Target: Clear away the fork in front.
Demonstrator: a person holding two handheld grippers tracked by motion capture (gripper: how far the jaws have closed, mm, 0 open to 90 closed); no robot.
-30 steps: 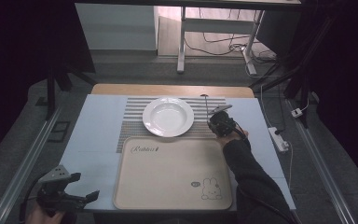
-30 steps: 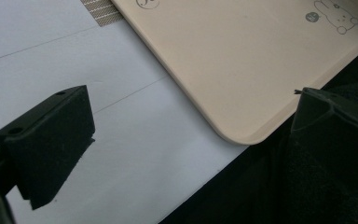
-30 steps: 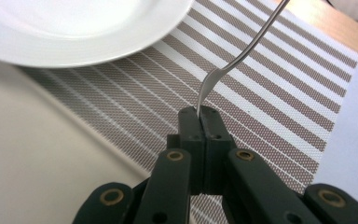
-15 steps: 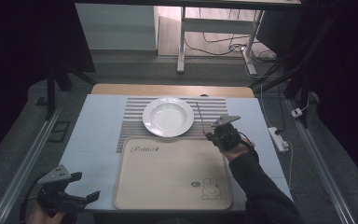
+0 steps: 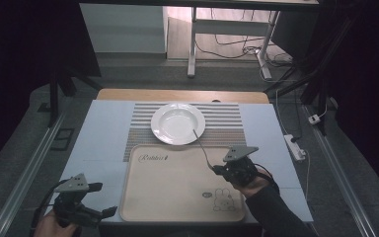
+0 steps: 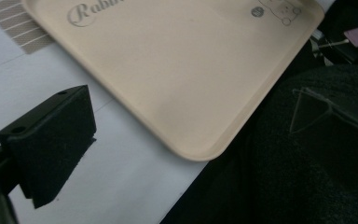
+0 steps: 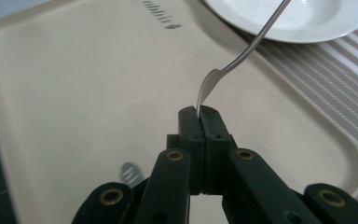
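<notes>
My right gripper (image 5: 218, 169) hovers over the right side of the beige tray (image 5: 168, 197), shut on one end of a slim metal utensil (image 5: 202, 147). In the right gripper view its jaws (image 7: 199, 112) pinch the utensil's (image 7: 242, 56) wider end. The thin handle slants up and away toward the white plate (image 7: 307, 18). That plate (image 5: 177, 123) sits empty on a striped mat (image 5: 227, 116) just beyond the tray. My left gripper (image 5: 103, 200) rests at the near left corner of the table, open and holding nothing. One of its pads (image 6: 51, 140) stands beside the tray's corner (image 6: 191, 149).
A pale sheet (image 5: 103, 133) covers the table, with a wooden edge (image 5: 182, 95) at the far side. A power strip (image 5: 296, 147) and cables lie on the floor to the right. A dark sleeve (image 5: 271, 207) comes in behind the right gripper.
The right gripper has drawn back from beside the plate toward the near side, carrying the utensil over the tray's right part. The left gripper has stayed put.
</notes>
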